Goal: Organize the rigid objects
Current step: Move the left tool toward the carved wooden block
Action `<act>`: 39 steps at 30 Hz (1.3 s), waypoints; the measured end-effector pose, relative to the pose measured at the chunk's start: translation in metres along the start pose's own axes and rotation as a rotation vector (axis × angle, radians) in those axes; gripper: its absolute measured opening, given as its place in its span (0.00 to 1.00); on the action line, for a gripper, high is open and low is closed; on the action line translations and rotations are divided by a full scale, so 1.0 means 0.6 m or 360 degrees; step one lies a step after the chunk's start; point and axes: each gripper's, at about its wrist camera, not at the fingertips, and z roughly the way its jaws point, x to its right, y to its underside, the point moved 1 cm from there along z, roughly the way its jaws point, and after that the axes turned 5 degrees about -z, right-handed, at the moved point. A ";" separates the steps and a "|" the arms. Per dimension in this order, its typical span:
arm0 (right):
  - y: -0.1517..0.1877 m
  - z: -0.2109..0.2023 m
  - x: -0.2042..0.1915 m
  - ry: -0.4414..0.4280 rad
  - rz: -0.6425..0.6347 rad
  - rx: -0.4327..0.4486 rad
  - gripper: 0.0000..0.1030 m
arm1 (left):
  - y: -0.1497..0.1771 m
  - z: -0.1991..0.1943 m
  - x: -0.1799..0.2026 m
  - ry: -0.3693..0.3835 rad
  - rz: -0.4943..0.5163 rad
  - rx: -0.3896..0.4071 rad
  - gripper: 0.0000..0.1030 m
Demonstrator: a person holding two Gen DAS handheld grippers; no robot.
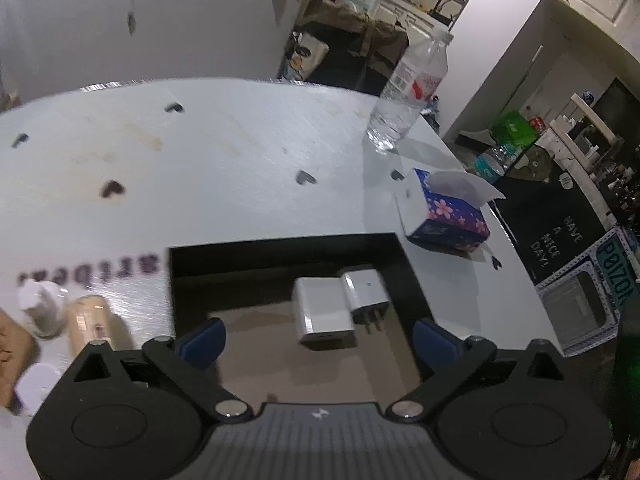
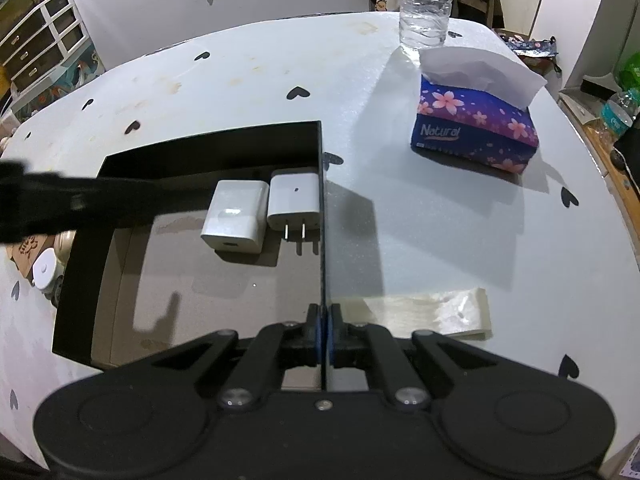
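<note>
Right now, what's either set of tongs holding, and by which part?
Right tongs are shut on the black box, pinching the near end of its right side wall. Left tongs are open over the box, holding nothing.

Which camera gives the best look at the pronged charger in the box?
Right wrist: the pronged charger lies sharp and unobstructed against the black box wall, both prongs visible. Left wrist shows it smaller, slightly blurred.

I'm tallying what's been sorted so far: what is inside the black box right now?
Two white chargers lie side by side near the far right corner of the black box: a plain charger and a pronged charger. The left gripper's arm hides part of the box's left side.
</note>
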 end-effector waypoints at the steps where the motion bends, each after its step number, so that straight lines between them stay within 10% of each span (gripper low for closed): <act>1: 0.000 0.000 0.000 0.0002 -0.0001 0.0001 0.03 | 0.003 -0.008 -0.007 -0.0015 0.0002 0.0024 0.99; 29: 0.003 -0.002 -0.001 0.0010 0.0026 0.0023 0.03 | 0.050 -0.109 -0.342 -0.0476 -0.0278 0.0335 1.00; 39: 0.002 0.002 0.000 0.0017 0.0039 0.0014 0.03 | 0.021 -0.067 -0.404 -0.0326 -0.0089 0.0168 0.98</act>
